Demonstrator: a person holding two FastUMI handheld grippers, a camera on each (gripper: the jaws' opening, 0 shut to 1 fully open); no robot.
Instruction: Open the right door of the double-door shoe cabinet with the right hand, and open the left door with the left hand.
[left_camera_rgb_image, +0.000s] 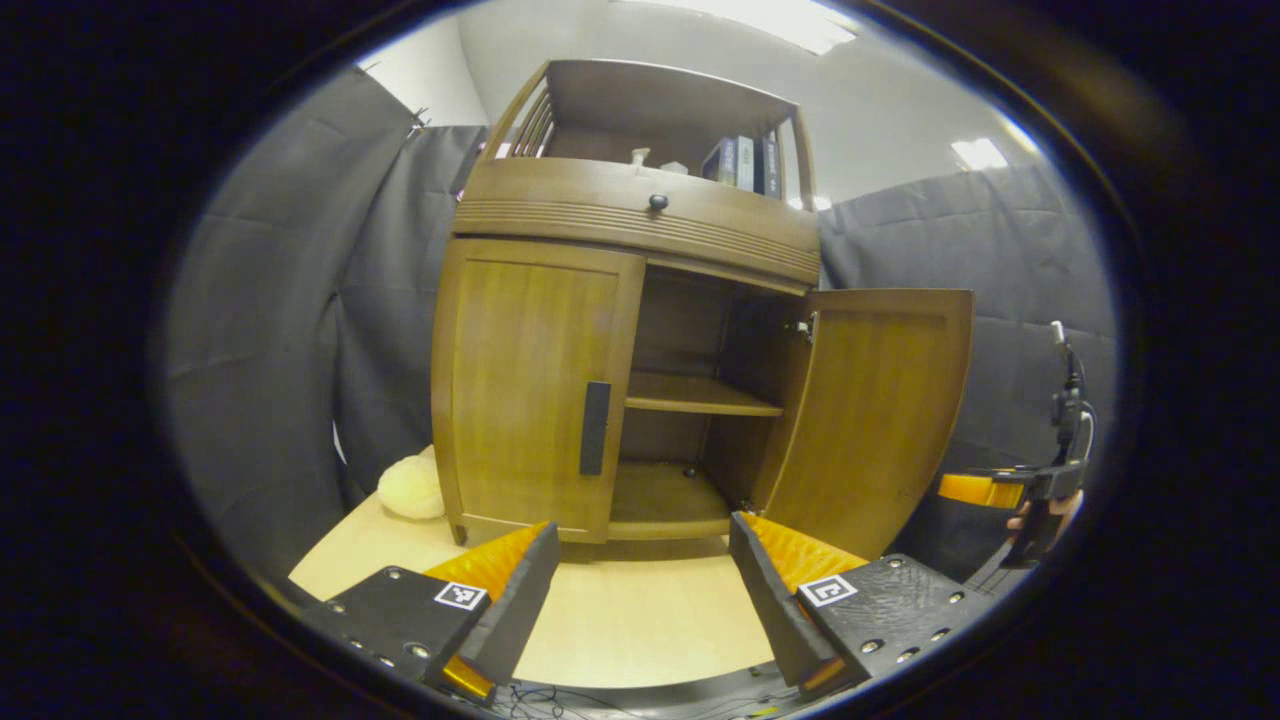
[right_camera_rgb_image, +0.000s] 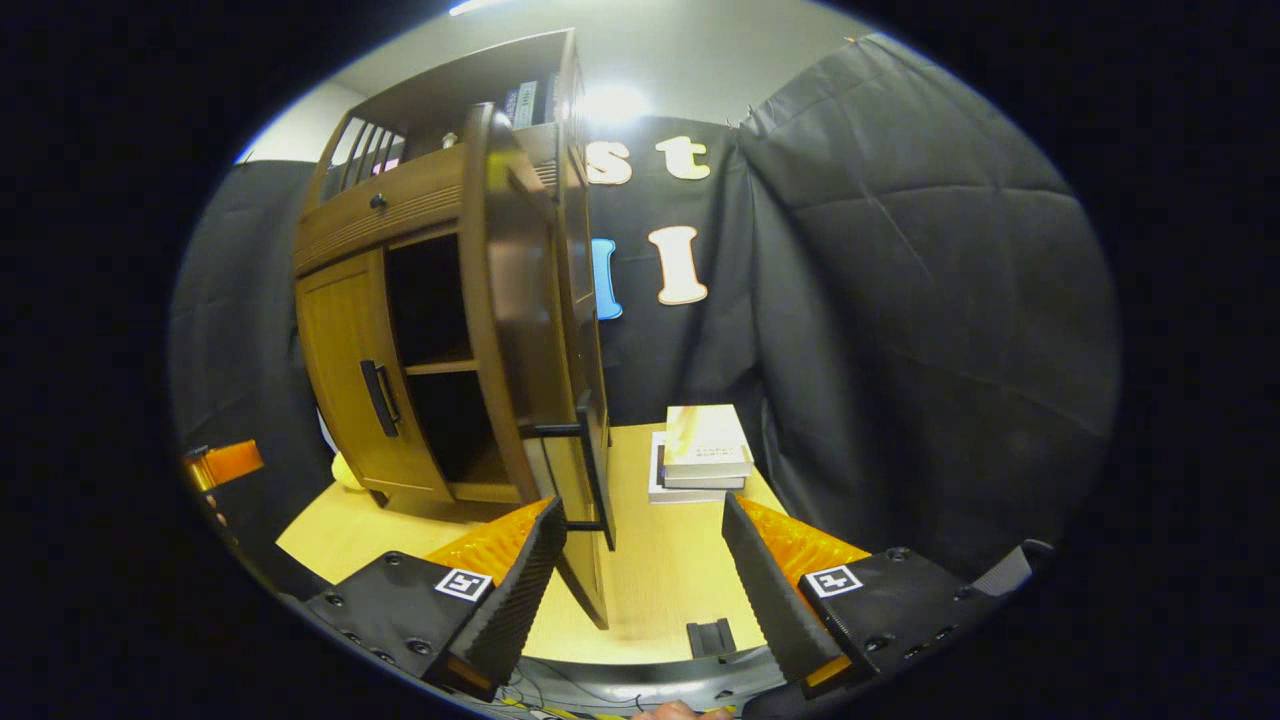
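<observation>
right door (left_camera_rgb_image: 870, 410): swung open (3 o'clock)
left door (left_camera_rgb_image: 530, 390): closed
left gripper (left_camera_rgb_image: 640, 560): fingers apart, empty
right gripper (right_camera_rgb_image: 640, 550): fingers apart, empty

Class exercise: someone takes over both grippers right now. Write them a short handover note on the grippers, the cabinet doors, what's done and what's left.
Left gripper: open, empty, back from the cabinet and facing the left door.
Right gripper: open, empty; the right door's edge stands between its fingers, not pinched.
Right door: swung wide open, shelf inside on show.
Left door: shut, its handle untouched.
Done: right door open.
Left: draw the right gripper clear, then take the left door's handle with the left gripper and pull it open.
</observation>
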